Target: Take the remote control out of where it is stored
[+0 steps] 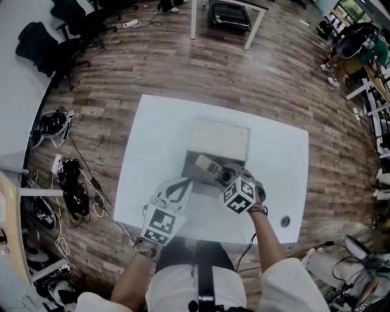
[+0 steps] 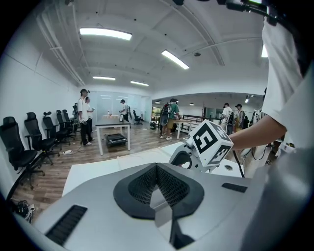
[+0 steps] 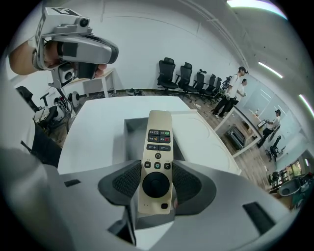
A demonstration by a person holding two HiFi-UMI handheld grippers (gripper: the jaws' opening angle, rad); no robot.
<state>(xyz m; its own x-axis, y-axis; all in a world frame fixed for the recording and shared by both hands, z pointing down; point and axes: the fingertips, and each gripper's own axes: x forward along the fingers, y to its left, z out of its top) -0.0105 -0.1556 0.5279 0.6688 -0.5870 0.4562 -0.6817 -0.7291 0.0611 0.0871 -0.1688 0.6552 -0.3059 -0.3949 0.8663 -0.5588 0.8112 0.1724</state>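
A slim cream remote control [image 1: 209, 166] [image 3: 157, 157] with a round black pad and coloured buttons is gripped at its near end by my right gripper [image 1: 226, 177] [image 3: 156, 184], which is shut on it. The remote hangs over the open grey drawer [image 1: 194, 173] [image 3: 131, 128] of a cream-topped box [image 1: 219, 139] in the middle of the white table [image 1: 152, 152]. My left gripper [image 1: 177, 190] [image 2: 158, 188] hovers at the table's near edge, left of the drawer, with its jaws shut on nothing. The right gripper's marker cube [image 2: 211, 143] shows in the left gripper view.
A round cable hole [image 1: 284, 221] sits at the table's near right corner. Cables and gear [image 1: 70, 183] lie on the wooden floor to the left. Office chairs [image 1: 61, 42] stand at the far left, and another white table [image 1: 228, 15] stands beyond.
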